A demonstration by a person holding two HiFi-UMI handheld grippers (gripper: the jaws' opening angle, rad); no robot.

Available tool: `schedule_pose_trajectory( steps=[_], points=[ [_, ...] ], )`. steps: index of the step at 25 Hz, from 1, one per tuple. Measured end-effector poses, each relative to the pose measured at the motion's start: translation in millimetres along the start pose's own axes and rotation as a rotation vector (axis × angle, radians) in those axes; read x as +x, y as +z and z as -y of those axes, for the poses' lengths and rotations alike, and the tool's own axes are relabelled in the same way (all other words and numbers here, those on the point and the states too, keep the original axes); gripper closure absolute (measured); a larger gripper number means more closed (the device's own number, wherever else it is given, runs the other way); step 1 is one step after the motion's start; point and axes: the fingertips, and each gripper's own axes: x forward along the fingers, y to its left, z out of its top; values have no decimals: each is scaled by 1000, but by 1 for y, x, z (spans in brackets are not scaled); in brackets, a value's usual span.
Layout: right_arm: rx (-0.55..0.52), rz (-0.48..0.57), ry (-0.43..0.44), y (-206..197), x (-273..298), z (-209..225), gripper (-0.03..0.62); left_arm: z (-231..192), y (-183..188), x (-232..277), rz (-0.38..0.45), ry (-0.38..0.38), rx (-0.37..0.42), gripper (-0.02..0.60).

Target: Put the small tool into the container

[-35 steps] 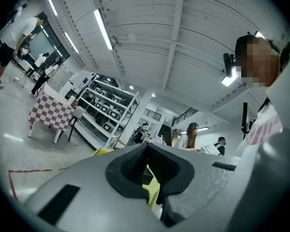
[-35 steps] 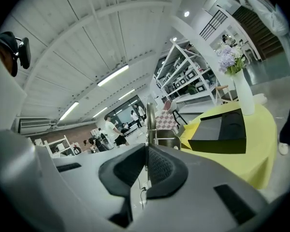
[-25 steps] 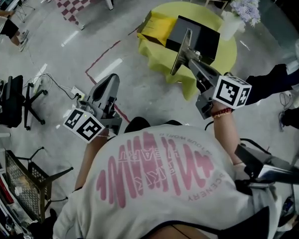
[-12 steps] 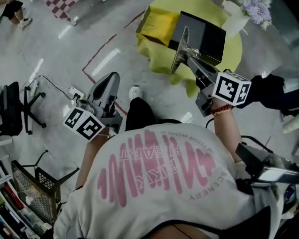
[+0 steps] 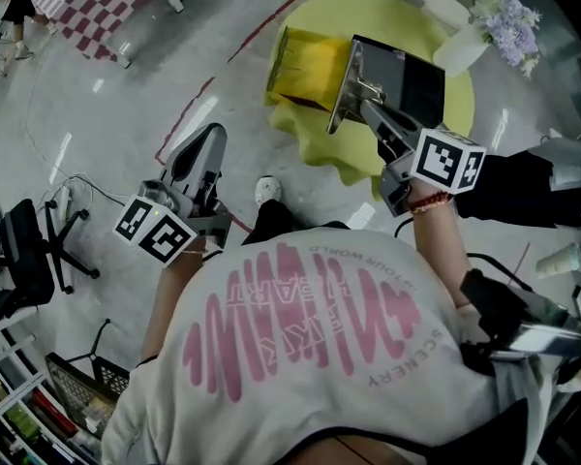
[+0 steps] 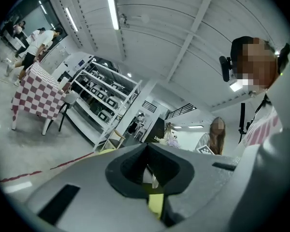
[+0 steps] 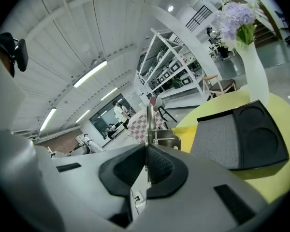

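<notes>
Right gripper (image 5: 376,116) pinches the tool (image 5: 346,90) by the container's (image 5: 418,77) left edge, upper centre, and wants it carried further right before letting go.

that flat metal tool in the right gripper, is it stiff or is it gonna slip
The metal tool looks like a thin flat plate that holds straight, so it is probably stiff and fairly light. Its shiny surface may be slippery. The right gripper is shut on just the thin sheet, so it could pivot if bumped.
</notes>
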Motion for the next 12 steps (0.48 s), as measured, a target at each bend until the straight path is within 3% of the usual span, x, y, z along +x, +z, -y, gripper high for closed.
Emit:
schedule_pose_trajectory(
  steps=[12],
  points=[
    [50, 39, -123, 21, 57, 28, 586, -70, 37, 42, -53, -78, 0, 574]
  ],
)
